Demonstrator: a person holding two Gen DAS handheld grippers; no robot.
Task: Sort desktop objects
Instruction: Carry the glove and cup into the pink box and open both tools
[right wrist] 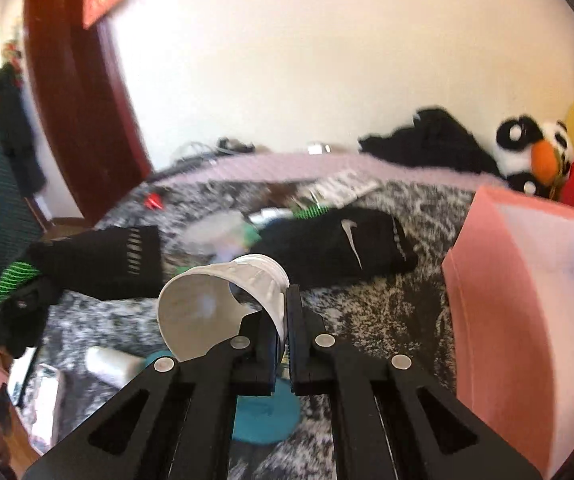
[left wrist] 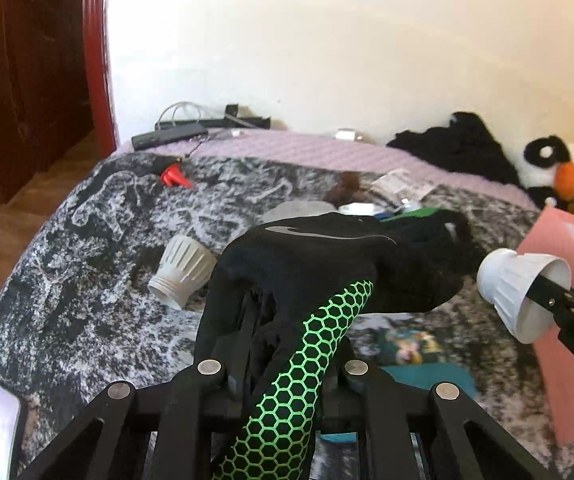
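My left gripper [left wrist: 283, 320] is shut on a black glove with green honeycomb print [left wrist: 319, 280] and holds it above the bed; the glove hides the fingertips. The left gripper and glove [right wrist: 99, 256] also show at the left of the right wrist view. My right gripper [right wrist: 285, 312] is shut on the rim of a white ribbed plastic cup [right wrist: 223, 300], one finger inside it. That cup [left wrist: 523, 292] also shows at the right of the left wrist view. A second white ribbed cup [left wrist: 181, 276] lies on its side on the bedspread. Another black sock or glove with a white swoosh [right wrist: 347, 248] lies on the bed.
A pink open box [right wrist: 527, 320] stands at the right. A red clip [left wrist: 175, 178], papers [left wrist: 399, 188], teal items [right wrist: 267, 416] and a white roll [right wrist: 111, 364] lie on the grey patterned bedspread [left wrist: 87, 240]. A panda plush [right wrist: 535, 152], black clothes [left wrist: 459, 148] and cables [left wrist: 191, 124] line the wall.
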